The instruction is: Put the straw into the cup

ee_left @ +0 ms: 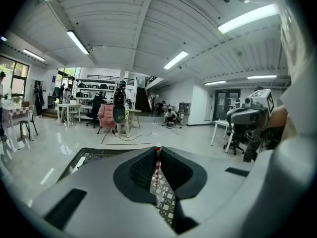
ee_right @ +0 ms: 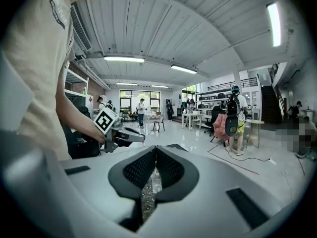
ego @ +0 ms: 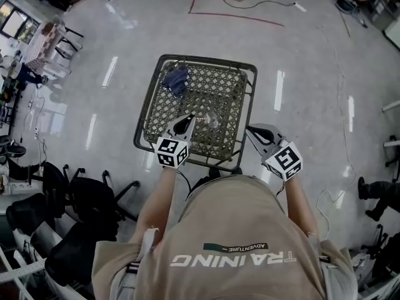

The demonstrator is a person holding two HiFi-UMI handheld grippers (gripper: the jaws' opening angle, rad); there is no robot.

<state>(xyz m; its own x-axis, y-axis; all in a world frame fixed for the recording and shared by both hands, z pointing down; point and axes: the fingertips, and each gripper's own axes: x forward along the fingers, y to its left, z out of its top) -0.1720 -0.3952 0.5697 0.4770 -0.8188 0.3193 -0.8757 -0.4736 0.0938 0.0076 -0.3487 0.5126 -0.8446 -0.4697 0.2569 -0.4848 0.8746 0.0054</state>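
Observation:
A red-and-white striped straw (ee_left: 157,166) stands upright between the jaws of my left gripper (ee_left: 157,150), which is shut on it. In the head view the left gripper (ego: 185,126) hangs over the near part of the lattice table (ego: 164,100), just left of a clear cup (ego: 210,120) standing on the tabletop. My right gripper (ego: 259,133) is beyond the table's right edge, level with the left one. Its jaws (ee_right: 156,150) are closed with nothing held, and the clear cup (ee_right: 155,180) shows below them over the lattice.
A blue cloth (ego: 177,80) lies at the table's far left corner. Black office chairs (ego: 75,199) crowd the floor at my left. Cables (ego: 262,5) and red floor tape lie beyond the table. People and desks stand far off in the hall.

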